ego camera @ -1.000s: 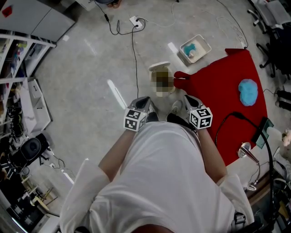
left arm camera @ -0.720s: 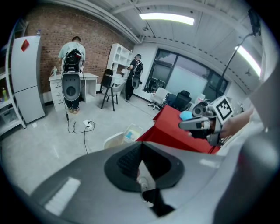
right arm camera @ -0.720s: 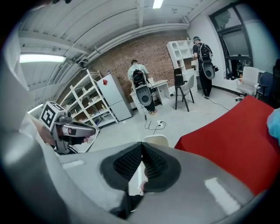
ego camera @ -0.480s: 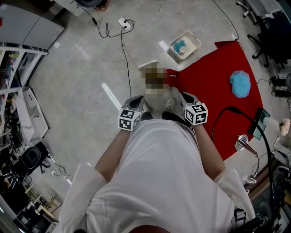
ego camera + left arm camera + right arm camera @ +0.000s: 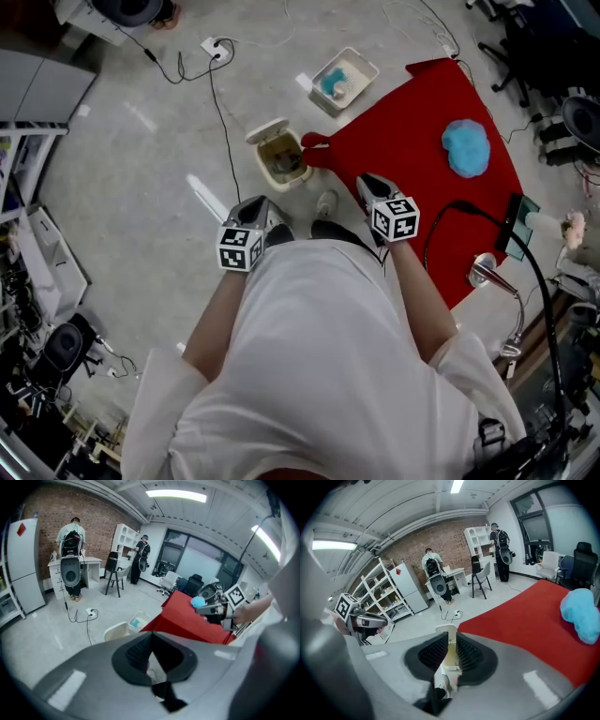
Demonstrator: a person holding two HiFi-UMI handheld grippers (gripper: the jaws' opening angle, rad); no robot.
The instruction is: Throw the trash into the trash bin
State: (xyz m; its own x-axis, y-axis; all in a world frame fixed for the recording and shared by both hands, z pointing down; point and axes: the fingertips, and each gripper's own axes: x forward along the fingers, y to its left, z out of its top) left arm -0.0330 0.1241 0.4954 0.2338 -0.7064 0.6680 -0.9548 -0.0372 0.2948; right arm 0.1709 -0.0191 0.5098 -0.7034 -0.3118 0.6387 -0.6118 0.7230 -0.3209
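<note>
One trash bin (image 5: 281, 157) stands on the floor (image 5: 141, 197) just beside the 9 o'clock corner of the red bench (image 5: 403, 122). Its lid is up on the 11 o'clock side, and something brownish lies inside that I cannot identify. In the head view the bin sits at about 1 o'clock from the left tool (image 5: 255, 206) and about 10 o'clock from the right tool (image 5: 367, 186). The left one is therefore nearer, though neither hangs over the opening.

The right gripper view looks straight at the bin through its own jaw gap, so that tool is aimed at it. Its jaws have just been opening and stand a little apart with nothing gripped; only the bin and a shoe show through the gap. The left tool's jaws meet at their tips and hold nothing.

Farther out, a blue crumpled lump (image 5: 466, 148) rests on the bench at about 2 o'clock from the right tool, well apart from the bin. A white tray (image 5: 345, 77) with more blue stuff lies on the floor at 1 o'clock from the bin. If the lump counts as trash, the right tool is probably the one to fetch it, being much closer, and the carry would run back toward 9 o'clock.
</note>
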